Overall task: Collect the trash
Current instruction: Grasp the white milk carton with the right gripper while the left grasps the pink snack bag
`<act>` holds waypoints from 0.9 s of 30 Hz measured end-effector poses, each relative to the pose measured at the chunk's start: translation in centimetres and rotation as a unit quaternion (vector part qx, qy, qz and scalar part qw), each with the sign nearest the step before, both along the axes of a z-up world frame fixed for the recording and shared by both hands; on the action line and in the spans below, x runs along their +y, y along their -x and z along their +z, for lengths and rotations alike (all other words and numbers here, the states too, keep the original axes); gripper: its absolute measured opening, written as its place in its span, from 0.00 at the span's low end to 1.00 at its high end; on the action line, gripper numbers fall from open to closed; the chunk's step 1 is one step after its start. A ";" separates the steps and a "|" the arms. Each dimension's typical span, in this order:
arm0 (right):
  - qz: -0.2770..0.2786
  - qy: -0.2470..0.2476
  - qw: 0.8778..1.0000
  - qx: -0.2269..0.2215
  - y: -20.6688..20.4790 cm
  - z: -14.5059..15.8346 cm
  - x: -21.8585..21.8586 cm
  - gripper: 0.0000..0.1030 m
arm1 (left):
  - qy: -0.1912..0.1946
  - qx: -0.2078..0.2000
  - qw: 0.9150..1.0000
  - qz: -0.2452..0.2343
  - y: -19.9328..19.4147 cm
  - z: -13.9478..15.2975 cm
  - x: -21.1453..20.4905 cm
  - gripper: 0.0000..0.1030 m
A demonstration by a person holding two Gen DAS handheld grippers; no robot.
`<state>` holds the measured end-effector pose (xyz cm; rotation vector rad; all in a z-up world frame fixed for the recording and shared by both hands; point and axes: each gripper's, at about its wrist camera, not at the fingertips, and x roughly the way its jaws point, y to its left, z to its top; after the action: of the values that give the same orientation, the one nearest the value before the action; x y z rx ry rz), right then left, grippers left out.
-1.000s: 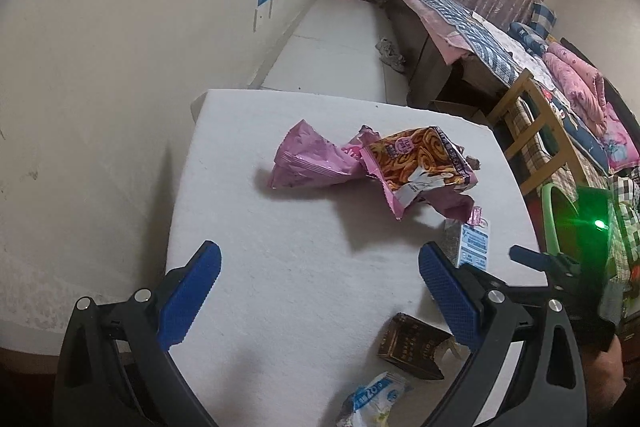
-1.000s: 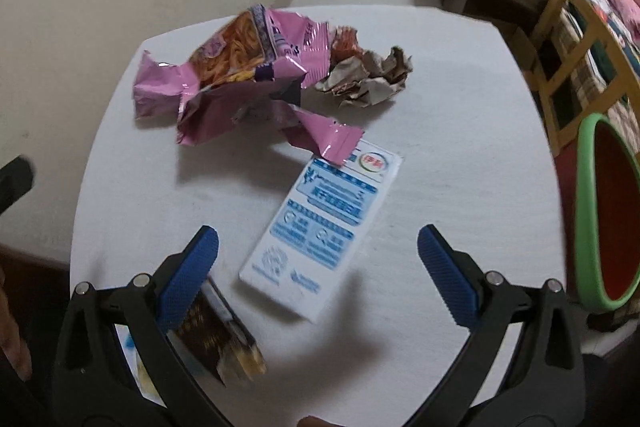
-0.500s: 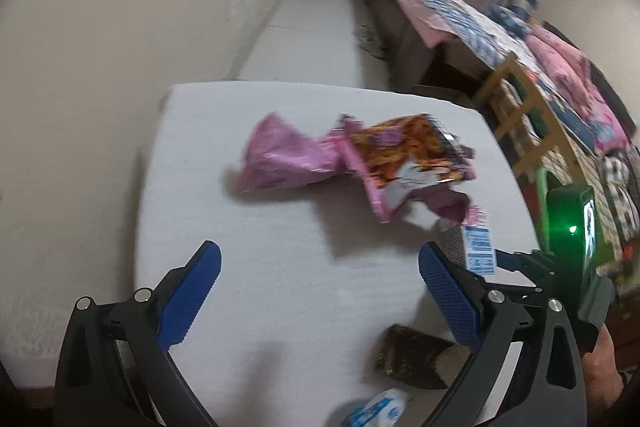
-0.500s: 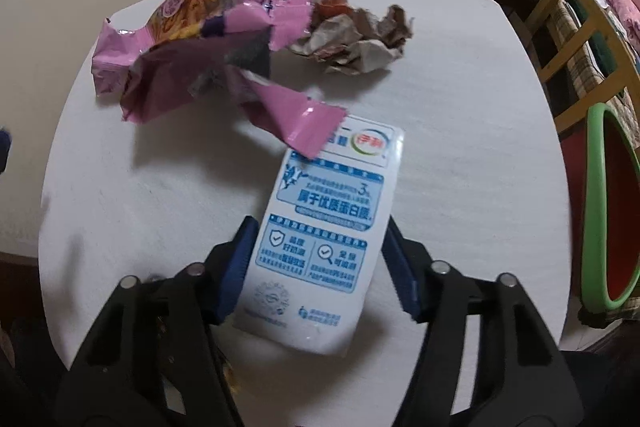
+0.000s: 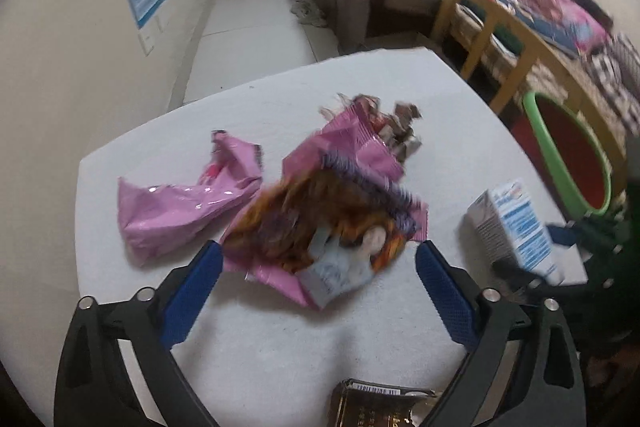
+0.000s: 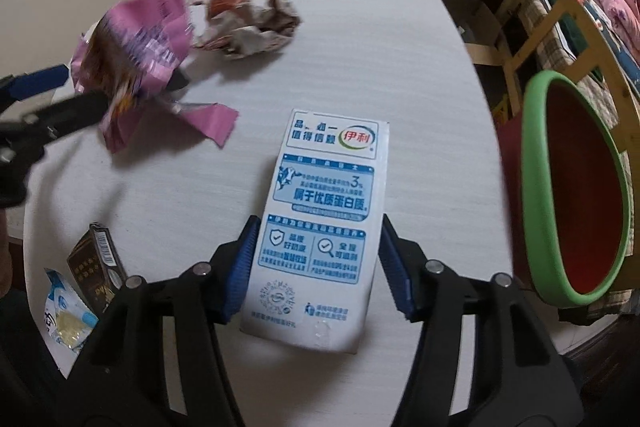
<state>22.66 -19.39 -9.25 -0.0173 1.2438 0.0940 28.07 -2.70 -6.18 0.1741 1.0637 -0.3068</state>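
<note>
My right gripper [image 6: 318, 263] is shut on a white and blue milk carton [image 6: 328, 187], its blue pads pressing both long sides. From the left wrist view the carton [image 5: 516, 227] hangs tilted just above the table's right side. My left gripper [image 5: 320, 283] points down over a pink and orange snack bag [image 5: 332, 223]. Its jaws are closing, with the bag's near end between them and only its left edge at a pad. The right wrist view shows that bag [image 6: 136, 59] with the left gripper's fingers [image 6: 40, 85] on either side of it.
A bin with a green rim [image 6: 532, 163] and red inside stands off the white table's [image 6: 380, 67] right edge. Also on the table: another pink bag [image 5: 176, 203], a crumpled wrapper [image 6: 248, 31], a dark box [image 6: 94, 267], a blue-white sachet [image 6: 64, 315]. A wooden chair [image 5: 480, 27] stands beyond.
My right gripper shut on the milk carton and drew it clear of the pink bag's corner. My left gripper rolled and moved forward until it straddled the snack bag.
</note>
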 end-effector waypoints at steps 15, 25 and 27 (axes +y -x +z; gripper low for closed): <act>0.006 -0.033 0.999 -0.018 -0.1 0.7 -1.4 0.54 | -0.057 -0.021 0.994 -0.095 -2.1 1.3 -1.4 0.88; 0.007 -0.046 0.999 -0.016 0.1 0.6 -1.1 0.54 | -0.044 0.027 0.993 -0.105 -3.5 -0.8 -1.0 0.88; 0.007 -0.045 0.999 -0.017 0.2 0.7 -1.0 0.53 | -0.042 0.028 0.994 -0.093 -3.4 -0.9 -0.6 0.86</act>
<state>22.43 -20.43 -8.59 0.0511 1.2044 0.1610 31.43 -3.30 -7.06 0.3439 1.1192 -0.4371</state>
